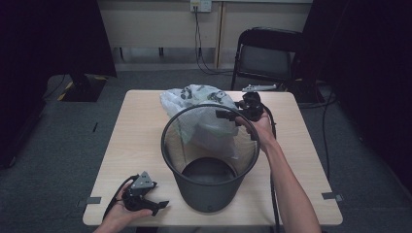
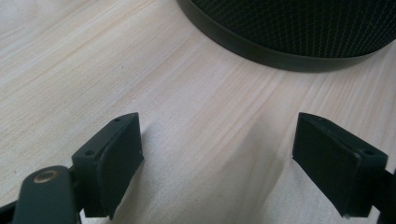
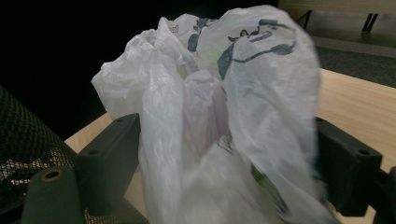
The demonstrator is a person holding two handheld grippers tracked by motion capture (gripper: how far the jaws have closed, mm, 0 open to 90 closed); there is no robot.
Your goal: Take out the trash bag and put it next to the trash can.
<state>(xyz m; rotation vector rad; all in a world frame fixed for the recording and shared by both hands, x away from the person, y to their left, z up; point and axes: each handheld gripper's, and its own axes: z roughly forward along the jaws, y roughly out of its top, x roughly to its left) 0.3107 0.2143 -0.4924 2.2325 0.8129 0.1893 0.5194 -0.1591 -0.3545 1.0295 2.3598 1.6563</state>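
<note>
Plastic bag point(image 3: 224, 116) bunched on bench point(image 1: 131, 145) behind mesh bin point(image 1: 210, 155), touching far rim. Right claw point(image 1: 232, 116) spread wide, bag folds between jaws, no pinch evident. Left claw point(image 2: 217, 158) open, empty, resting beside bin base. Best: close on gathered bag top, lift clear of rim, left steadies bin.

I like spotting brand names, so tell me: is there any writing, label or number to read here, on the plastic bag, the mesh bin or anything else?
None can be read.
Plastic bag: dark leaf-like drawings and a small boxed mark near its top, too small and blurred to read.
Mesh bin: no label visible.
Wall socket: no legible marking.
</note>
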